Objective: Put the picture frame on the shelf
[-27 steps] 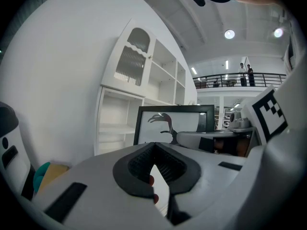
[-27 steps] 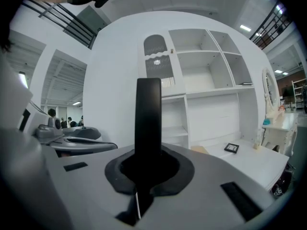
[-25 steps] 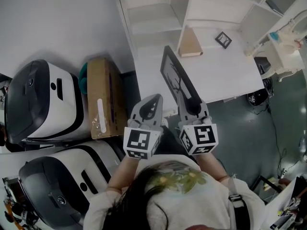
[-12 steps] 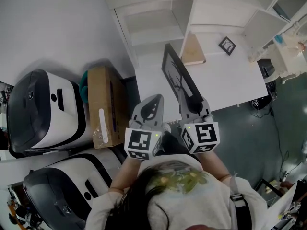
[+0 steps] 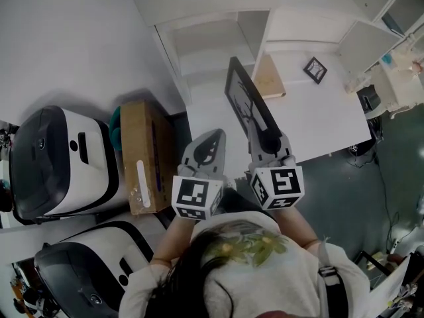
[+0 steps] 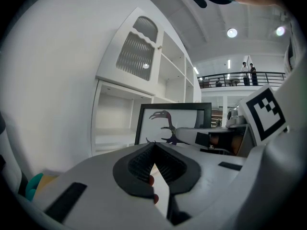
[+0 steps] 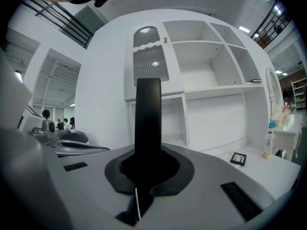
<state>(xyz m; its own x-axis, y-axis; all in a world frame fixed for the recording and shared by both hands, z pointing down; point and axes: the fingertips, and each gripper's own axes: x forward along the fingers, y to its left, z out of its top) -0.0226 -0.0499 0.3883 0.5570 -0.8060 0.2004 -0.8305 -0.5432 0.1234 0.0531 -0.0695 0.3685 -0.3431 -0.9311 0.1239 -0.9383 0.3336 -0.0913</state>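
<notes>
The picture frame (image 5: 246, 100) is black-edged with a dark bird-like print on white. It stands upright on its edge over the white table (image 5: 324, 114), and my right gripper (image 5: 267, 142) is shut on its near end. In the right gripper view the picture frame (image 7: 147, 114) rises edge-on from my right gripper (image 7: 147, 163), in front of the white shelf unit (image 7: 216, 80). My left gripper (image 5: 211, 142) hangs beside it on the left, shut on nothing. The left gripper view shows my left gripper (image 6: 154, 150) with its jaws together, and beyond it the frame's print side (image 6: 172, 123) and the shelf unit (image 6: 120, 119).
A small black frame (image 5: 315, 69) and a tan board (image 5: 270, 78) lie on the table below the shelf unit (image 5: 212, 42). A cardboard box (image 5: 140, 154) and two white-and-black machines (image 5: 59, 158) stand on the floor to the left.
The shelf unit and table have slid lower in the head view, so both grippers and the frame are a little closer to them. The right gripper's hold is unchanged.
</notes>
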